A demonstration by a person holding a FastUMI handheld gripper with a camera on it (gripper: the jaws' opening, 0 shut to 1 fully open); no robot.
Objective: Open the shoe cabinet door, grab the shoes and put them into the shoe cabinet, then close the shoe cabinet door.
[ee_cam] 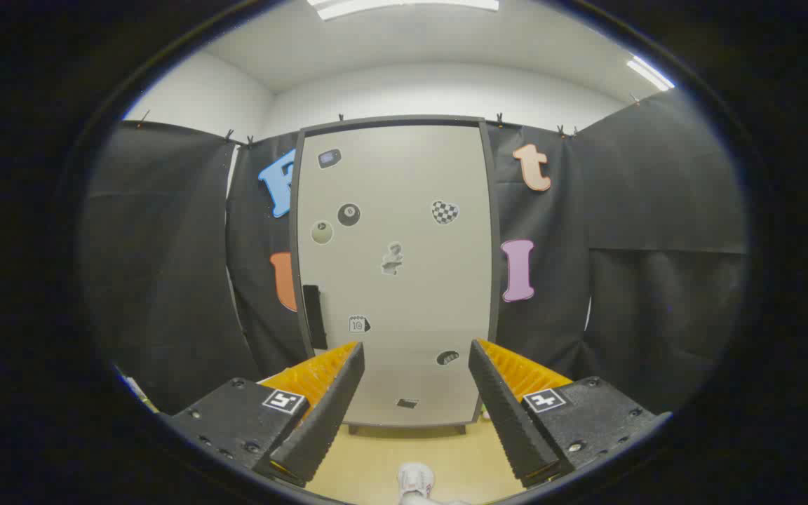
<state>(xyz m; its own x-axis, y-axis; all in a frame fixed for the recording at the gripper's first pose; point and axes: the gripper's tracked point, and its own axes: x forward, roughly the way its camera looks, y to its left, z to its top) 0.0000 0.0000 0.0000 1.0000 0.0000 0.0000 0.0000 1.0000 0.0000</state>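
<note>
Shoe cabinet door [393, 273] closed, well beyond tongs [416, 365]; tongs released, shoe [416, 482] between them.

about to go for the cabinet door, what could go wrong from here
1. The gripper is open and empty, well back from the shoe cabinet door, which is closed. The dark handle is a narrow strip at the door's left edge, off the fingers' line, so a straight approach would likely miss it.
2. A white shoe lies on the floor just below and between the fingers; moving forward low could knock it.
</note>
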